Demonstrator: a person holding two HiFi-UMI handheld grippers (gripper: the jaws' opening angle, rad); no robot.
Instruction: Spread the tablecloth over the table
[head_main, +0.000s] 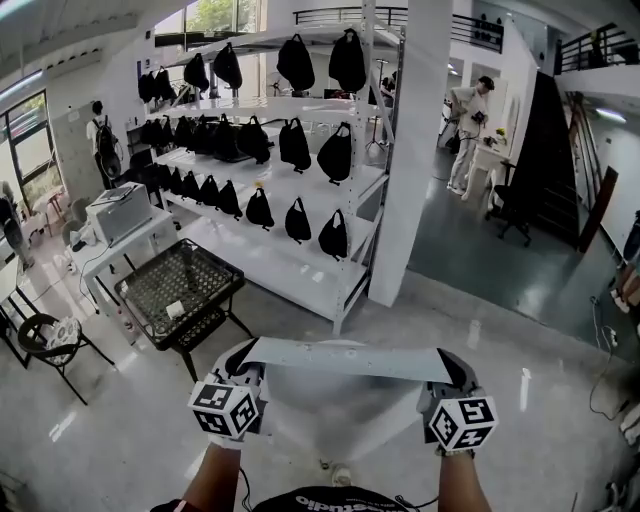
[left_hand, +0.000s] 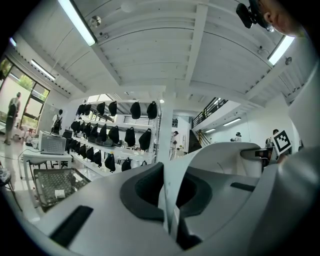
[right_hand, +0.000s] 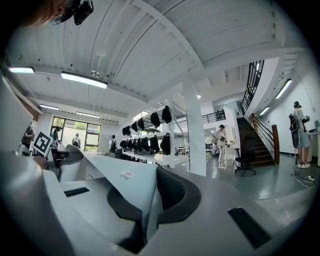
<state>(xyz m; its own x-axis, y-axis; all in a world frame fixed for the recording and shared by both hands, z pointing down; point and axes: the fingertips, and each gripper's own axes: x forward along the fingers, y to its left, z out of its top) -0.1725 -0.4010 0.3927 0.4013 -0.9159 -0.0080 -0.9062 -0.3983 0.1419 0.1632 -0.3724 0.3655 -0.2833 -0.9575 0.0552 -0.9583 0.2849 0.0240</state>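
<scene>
A white tablecloth is stretched level between my two grippers in front of me, and its lower part hangs below that edge. The left gripper is shut on the cloth's left corner, the right gripper on its right corner. In the left gripper view the cloth runs as a thin sheet between the dark pads of the left gripper. In the right gripper view the cloth spreads to the left from the right gripper. Both grippers point level, well above the floor.
A black mesh-top table stands ahead at the left, beside a white desk with a printer. A white rack of black bags and a white pillar stand ahead. A chair is far left. People stand farther back.
</scene>
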